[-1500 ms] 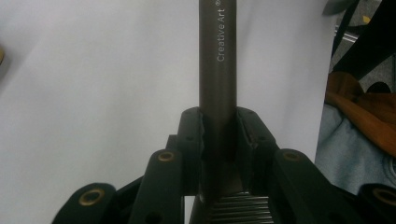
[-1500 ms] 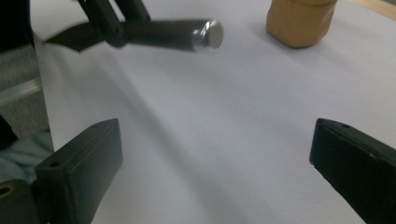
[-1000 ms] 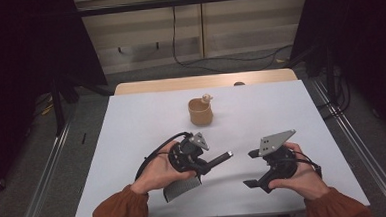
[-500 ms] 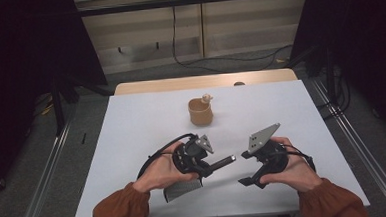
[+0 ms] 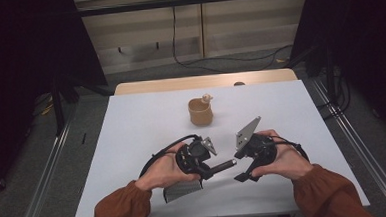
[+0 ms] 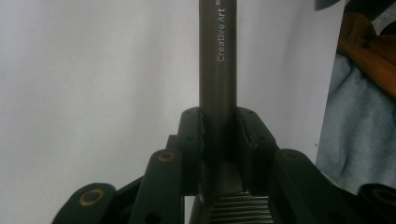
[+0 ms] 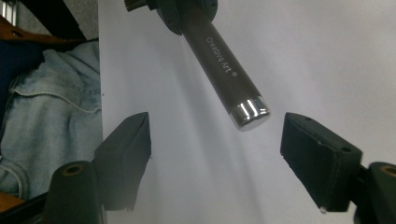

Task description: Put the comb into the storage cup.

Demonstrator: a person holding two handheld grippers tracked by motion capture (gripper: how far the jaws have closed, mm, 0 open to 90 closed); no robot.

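My left gripper [image 5: 205,170] [image 6: 218,122] is shut on a dark brush-like tool [image 5: 219,166]. The tool's round handle [image 6: 218,56] is marked "Creative Art" and points away from the jaws. A grey ribbed head [image 5: 182,190] hangs on the near side of the left hand. My right gripper [image 5: 238,166] [image 7: 215,140] is open, just to the right. Its jaws stand either side of the handle's silver end cap [image 7: 250,112] without touching it. A tan cup [image 5: 200,112] with a small object poking out stands farther back at the table's middle.
The white table top [image 5: 132,126] lies under both hands, with a wooden edge [image 5: 204,81] at its far side. Blue denim on the person's lap [image 7: 51,93] shows past the near edge. Metal rails [image 5: 45,196] run along the floor on both sides.
The right gripper has moved left and tilted toward the left hand, so its open jaws now flank the handle's end. The left gripper and the tool have barely shifted.
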